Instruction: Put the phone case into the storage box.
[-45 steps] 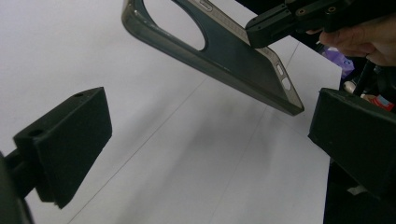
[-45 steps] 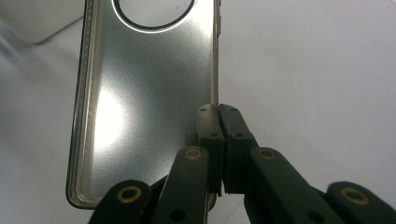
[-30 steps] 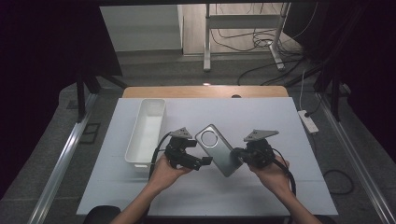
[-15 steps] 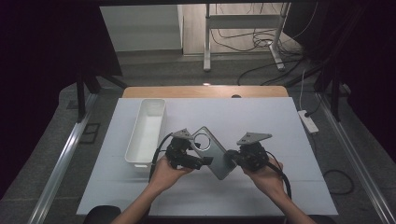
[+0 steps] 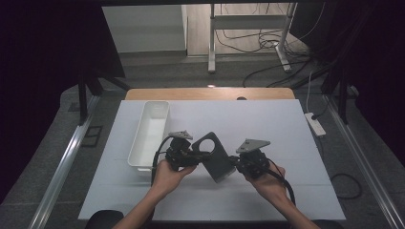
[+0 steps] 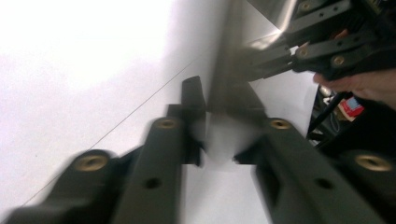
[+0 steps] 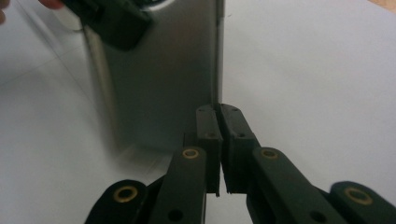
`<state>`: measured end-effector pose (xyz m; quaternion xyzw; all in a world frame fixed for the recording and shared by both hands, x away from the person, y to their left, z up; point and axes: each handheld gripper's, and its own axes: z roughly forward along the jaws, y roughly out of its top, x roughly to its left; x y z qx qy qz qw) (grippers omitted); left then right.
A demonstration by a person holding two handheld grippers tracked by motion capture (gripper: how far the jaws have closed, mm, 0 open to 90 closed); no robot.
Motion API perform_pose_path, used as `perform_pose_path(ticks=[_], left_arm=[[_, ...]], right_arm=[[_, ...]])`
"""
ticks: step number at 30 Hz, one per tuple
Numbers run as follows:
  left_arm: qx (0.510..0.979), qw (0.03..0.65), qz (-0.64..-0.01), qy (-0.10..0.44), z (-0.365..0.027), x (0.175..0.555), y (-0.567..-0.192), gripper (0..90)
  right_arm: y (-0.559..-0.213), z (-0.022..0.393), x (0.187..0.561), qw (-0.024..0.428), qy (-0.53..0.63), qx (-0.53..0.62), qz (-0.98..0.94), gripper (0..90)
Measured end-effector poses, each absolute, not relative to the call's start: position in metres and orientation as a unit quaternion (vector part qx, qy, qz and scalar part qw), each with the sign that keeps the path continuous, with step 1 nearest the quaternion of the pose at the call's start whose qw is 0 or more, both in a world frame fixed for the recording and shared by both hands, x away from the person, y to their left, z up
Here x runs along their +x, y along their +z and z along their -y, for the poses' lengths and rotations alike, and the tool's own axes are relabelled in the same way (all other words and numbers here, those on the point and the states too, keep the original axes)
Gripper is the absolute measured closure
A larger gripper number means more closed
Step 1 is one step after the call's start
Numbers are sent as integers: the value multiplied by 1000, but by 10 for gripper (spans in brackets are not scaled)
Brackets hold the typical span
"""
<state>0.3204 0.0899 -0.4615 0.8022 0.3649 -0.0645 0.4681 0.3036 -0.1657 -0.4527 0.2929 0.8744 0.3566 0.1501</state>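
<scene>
In the high view we see our left hand-held gripper (image 5: 203, 155) just left of centre in the lower half of the frame, its jaws having just been closing on the left edge of a grey metal plate (image 5: 216, 156). In the left gripper view the plate's (image 6: 229, 93) thin edge runs between the two black jaws, which stand close against it; blur keeps us from telling how firmly the pads press. Our right hand-held gripper (image 5: 235, 162) sits just right of the plate, clenched on its lower right edge. In the right gripper view its fingertips (image 7: 219, 122) are pinched tight on the plate's (image 7: 163, 79) edge.

The plate hangs between the two grippers above the white counter (image 5: 286, 138), near the frame's centre, slightly below. Its long axis runs from upper left to lower right, with a round hole at the upper left end. A white tray (image 5: 135, 148) lies on the counter left of the left gripper.
</scene>
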Motion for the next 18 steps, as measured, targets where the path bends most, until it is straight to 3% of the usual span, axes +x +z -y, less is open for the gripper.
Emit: perform_pose_path(ticks=[5,11,18], left_arm=[[808,463,-360,-51,-89,318,-457,796],[813,457,-360,-39,-91,318,-456,797],[813,458,-359,-32,-93,317,-453,800]], right_arm=[[-454,165,304,143,362,290,-874,863],[-451,174,306,139,375,305,-864,693],[-450,183,308,113,387,317,-859,583]])
